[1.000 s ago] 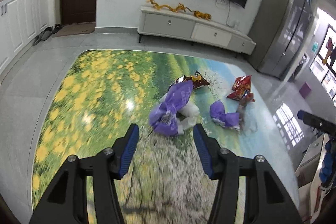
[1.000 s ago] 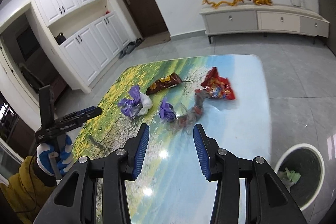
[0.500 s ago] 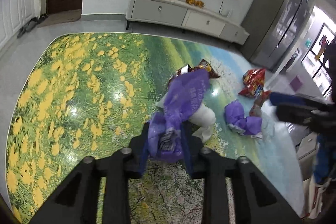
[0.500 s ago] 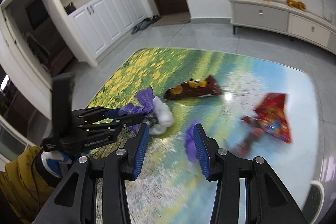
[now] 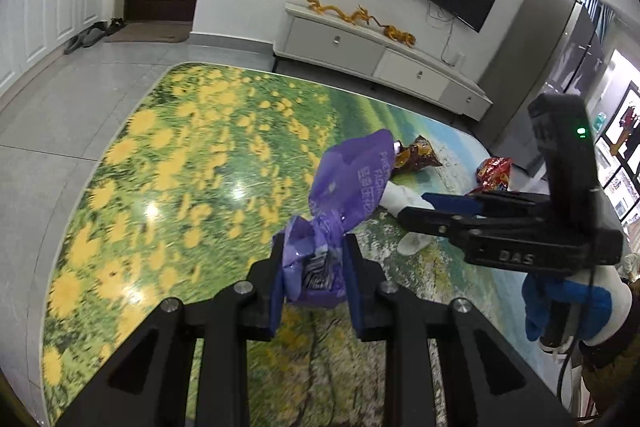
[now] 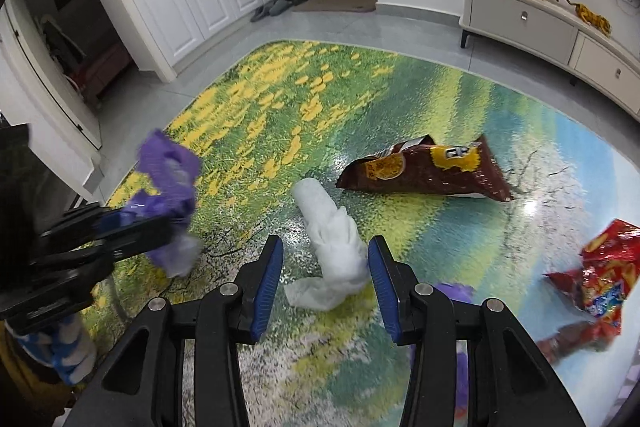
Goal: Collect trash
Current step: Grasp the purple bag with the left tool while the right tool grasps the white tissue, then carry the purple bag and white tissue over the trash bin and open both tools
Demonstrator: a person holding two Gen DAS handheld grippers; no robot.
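Bright ceiling glare (fisheye-warped), motion-blurred tabletop (image 5: 192,187).

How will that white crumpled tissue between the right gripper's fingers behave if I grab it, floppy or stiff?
Probably floppy: the white tissue lies in soft, twisted folds with a loose flap at its near end. Likely light too, so it may sag or trail when lifted. The right gripper is open around it; a pinch at the thick middle should hold best.
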